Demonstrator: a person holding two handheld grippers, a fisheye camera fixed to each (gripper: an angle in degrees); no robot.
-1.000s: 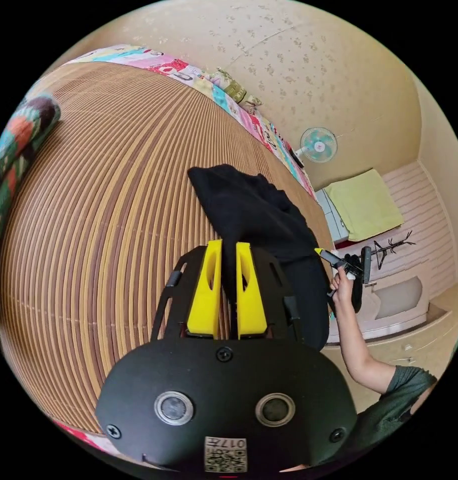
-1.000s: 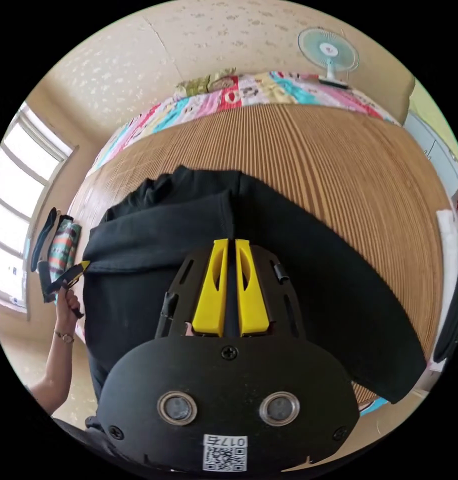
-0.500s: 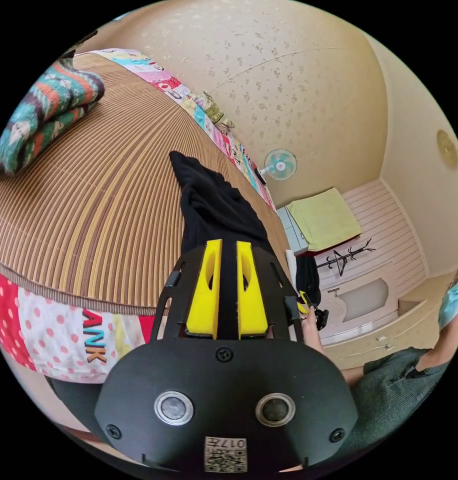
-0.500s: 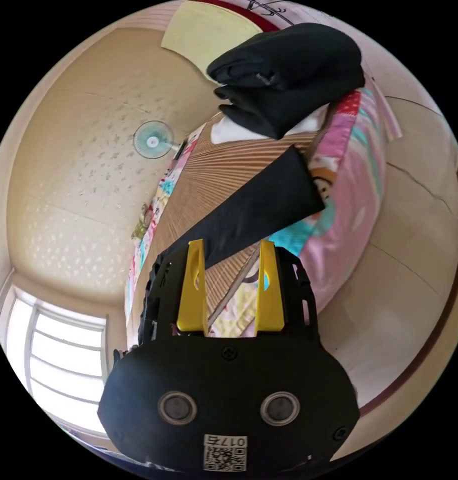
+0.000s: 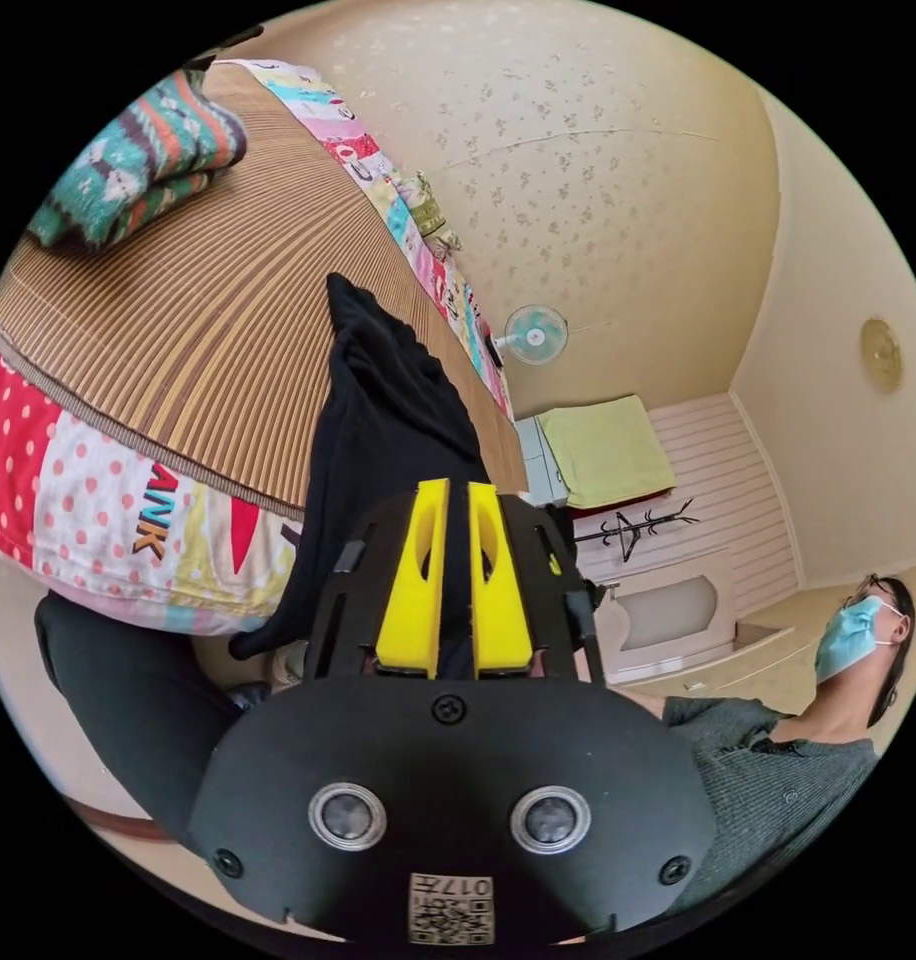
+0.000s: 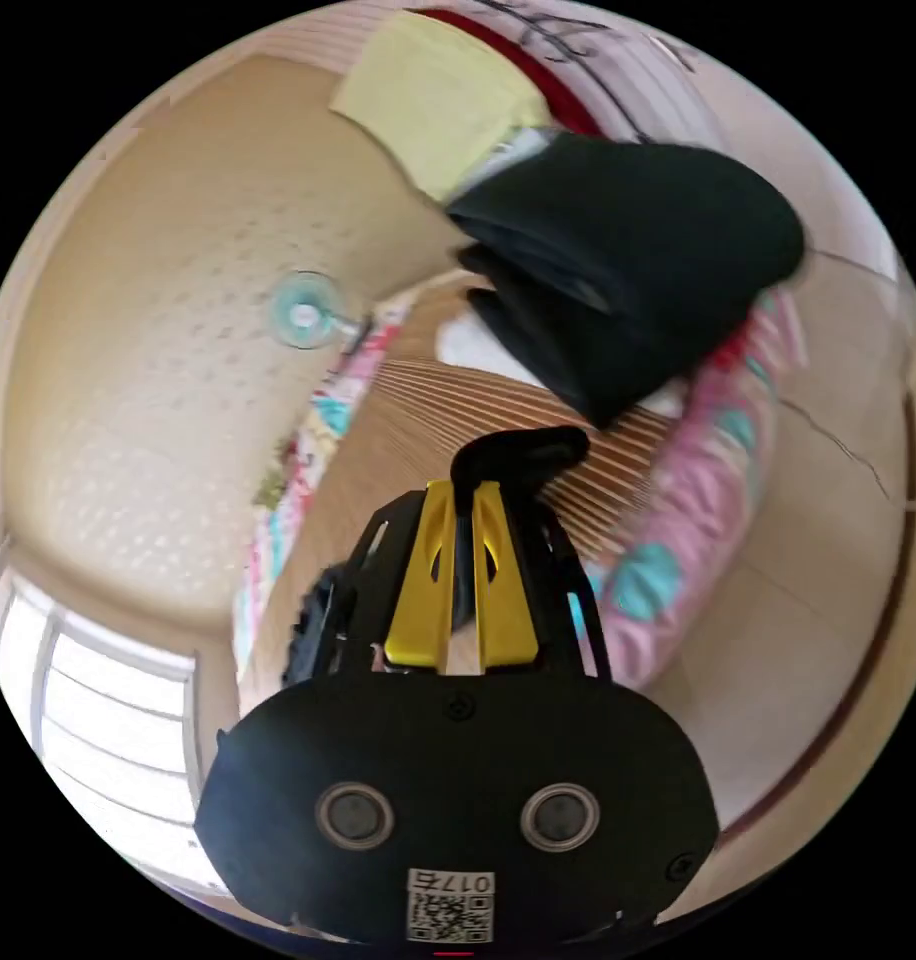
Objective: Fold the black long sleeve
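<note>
In the left gripper view the black long sleeve [image 5: 378, 410] trails from the striped bamboo mat [image 5: 188, 300] over the bed's edge. The left gripper [image 5: 458, 488] is shut on a bunch of it, dark cloth filling the narrow gap between the yellow jaws. In the blurred right gripper view the right gripper [image 6: 464, 490] is shut on a black end of the garment [image 6: 523, 450], which curls above the jaw tips over the mat [image 6: 448, 400].
A folded colourful knit [image 5: 138, 150] lies at the mat's far corner. Folded black clothes [image 6: 628, 270] are stacked on the bed beyond the right gripper. A patterned quilt [image 5: 88, 500] hangs off the bedside. A masked person [image 5: 778, 760] is beside the bed; a fan [image 5: 535, 333] stands by the wall.
The left gripper has drawn back past the bed's edge, pulling the garment along. The right gripper, open half a second ago, has shut on the black cloth end.
</note>
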